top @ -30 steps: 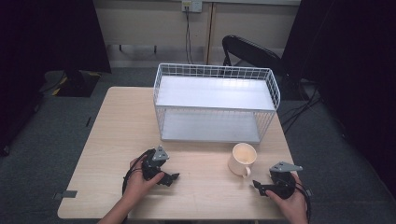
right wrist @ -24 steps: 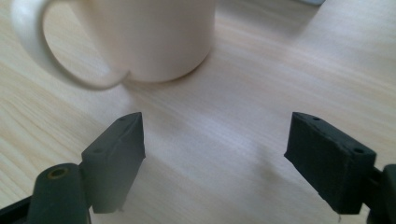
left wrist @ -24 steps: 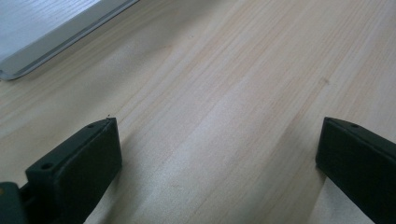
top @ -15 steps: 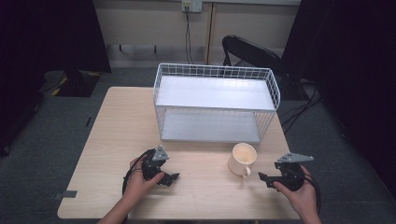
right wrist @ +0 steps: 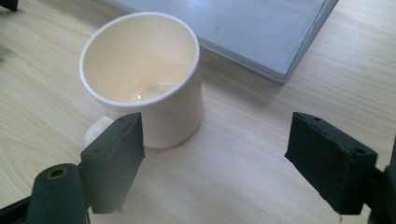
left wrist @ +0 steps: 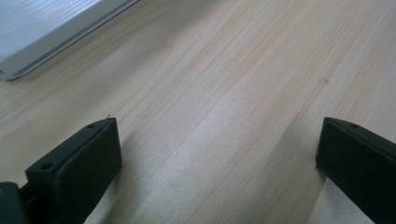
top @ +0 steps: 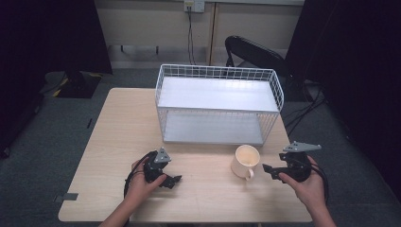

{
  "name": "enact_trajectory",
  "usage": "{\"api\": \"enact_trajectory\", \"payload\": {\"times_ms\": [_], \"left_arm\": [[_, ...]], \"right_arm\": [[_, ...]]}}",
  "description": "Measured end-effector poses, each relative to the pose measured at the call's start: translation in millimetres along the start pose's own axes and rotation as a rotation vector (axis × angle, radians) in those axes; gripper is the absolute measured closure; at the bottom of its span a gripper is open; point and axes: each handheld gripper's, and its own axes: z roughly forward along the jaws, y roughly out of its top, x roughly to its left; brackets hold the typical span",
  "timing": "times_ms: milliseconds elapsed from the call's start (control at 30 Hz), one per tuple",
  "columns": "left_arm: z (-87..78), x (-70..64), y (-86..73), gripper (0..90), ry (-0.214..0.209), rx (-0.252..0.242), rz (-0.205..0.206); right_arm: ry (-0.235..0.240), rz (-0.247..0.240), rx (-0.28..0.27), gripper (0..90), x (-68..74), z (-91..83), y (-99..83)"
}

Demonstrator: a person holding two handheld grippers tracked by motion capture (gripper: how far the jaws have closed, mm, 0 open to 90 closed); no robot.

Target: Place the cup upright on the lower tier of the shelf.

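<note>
Mug [right wrist: 149, 84] is approached by right gripper [top: 276, 171], jaws apart; body should be centred between them before closing. Left gripper [top: 166, 179], jaws apart, rests well left of mug.

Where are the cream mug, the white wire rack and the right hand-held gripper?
cream mug [right wrist: 163, 112], right gripper view, outer wall.
white wire rack [top: 220, 73], high view, back rim.
right hand-held gripper [top: 267, 169], high view, between its fingertips.

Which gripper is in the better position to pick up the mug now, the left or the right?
Right, probably. The right gripper is open and points at the mug just beside it. The left gripper, also open, is farther away over bare table.
</note>
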Motion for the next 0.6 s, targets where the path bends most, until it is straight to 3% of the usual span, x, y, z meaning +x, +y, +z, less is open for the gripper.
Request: {"api": "enact_trajectory", "payload": {"times_ms": [600], "left_arm": [[0.0,0.0,0.0,0.0,0.0,0.0,0.0]], "right_arm": [[0.001,-0.03,-0.011,17.2,12.5,13.6,35.3]]}}
